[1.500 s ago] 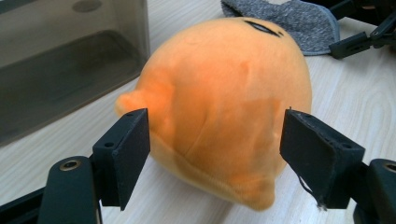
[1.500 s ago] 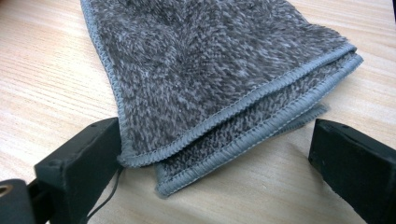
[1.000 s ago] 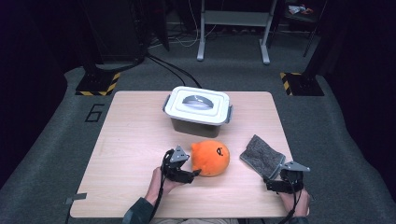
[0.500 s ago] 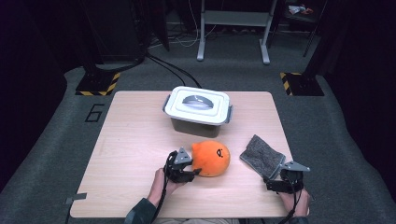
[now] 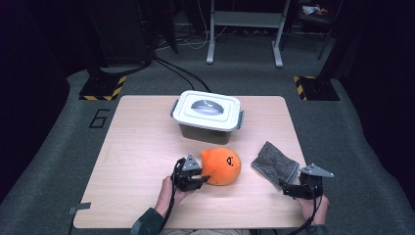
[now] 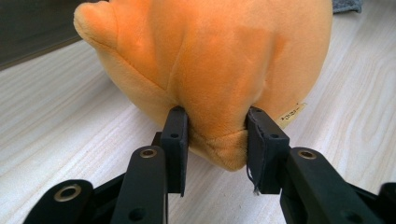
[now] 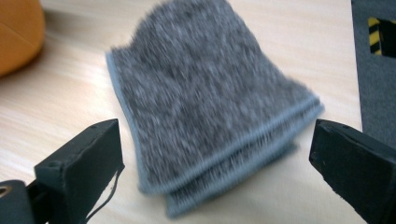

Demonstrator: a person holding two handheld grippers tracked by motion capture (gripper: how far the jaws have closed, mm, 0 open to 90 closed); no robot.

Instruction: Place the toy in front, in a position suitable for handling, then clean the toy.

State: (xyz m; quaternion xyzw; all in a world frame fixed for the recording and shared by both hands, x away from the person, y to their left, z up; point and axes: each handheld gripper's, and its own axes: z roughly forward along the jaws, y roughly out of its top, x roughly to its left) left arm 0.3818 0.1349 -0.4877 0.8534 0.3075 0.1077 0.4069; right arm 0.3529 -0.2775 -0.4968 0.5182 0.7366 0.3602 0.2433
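An orange plush toy (image 5: 222, 165) lies on the wooden table (image 5: 142, 147), near its front middle. My left gripper (image 5: 203, 172) is at the toy's left side. Its jaws have just been closing, and in the left gripper view both pads pinch a fold of the toy's orange fabric (image 6: 205, 60), denting it, so the left gripper (image 6: 215, 128) is shut on the toy. A folded grey fuzzy cloth (image 5: 275, 164) lies to the toy's right. My right gripper (image 5: 288, 188) sits just in front of the cloth (image 7: 205, 98), open (image 7: 219, 149), its jaws wide apart and touching nothing.
A white lidded plastic box (image 5: 208, 115) with side latches stands at the table's back middle, behind the toy. Dark carpet surrounds the table, with cables and stand legs beyond its far edge.
The left gripper's jaws have drawn in from either side onto the orange toy and now pinch it. The toy, the cloth and the right gripper stay where they were.
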